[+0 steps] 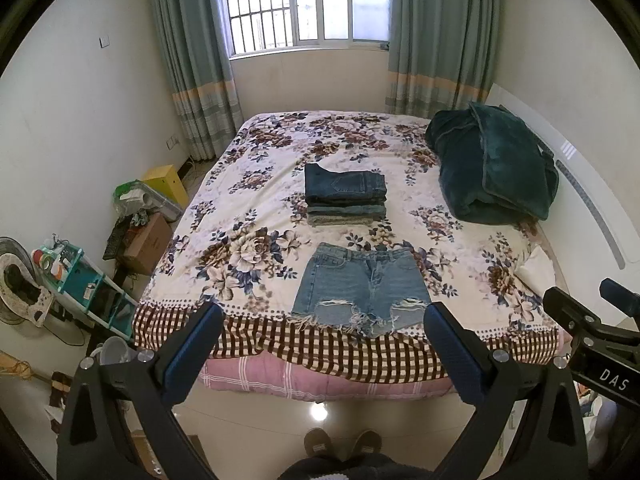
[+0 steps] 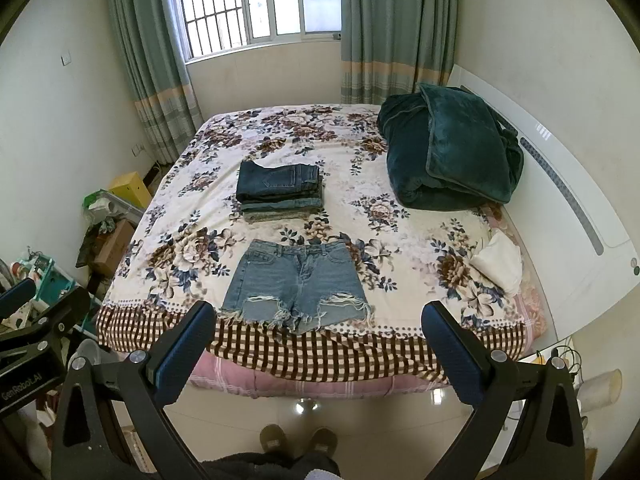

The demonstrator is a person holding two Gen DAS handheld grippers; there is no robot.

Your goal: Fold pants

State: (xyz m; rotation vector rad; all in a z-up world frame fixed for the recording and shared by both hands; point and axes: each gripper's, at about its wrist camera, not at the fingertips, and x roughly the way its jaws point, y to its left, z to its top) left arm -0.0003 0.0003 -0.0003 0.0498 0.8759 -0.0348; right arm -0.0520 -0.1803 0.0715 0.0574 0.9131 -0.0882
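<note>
At the near edge of the bed [image 1: 256, 160], the denim shorts [image 1: 360, 284] are lying flat, unfolded. Left gripper [image 1: 322, 322] and right gripper [image 2: 318, 320] are being held above the floor, jaws spread, empty. Judgement: opposite side seams should be pinched evenly.

Frayed light denim shorts [image 1: 362, 290] spread flat, unfolded, waistband away, near bed's foot

The shorts [image 1: 362, 290] lie flat on the bed [image 1: 256, 184] near its front edge. Behind them sits a stack of folded pants [image 1: 346, 196]. A bundled blanket [image 1: 494, 172] lies at the right, maybe touching the headboard [image 1: 592, 200].
</note>
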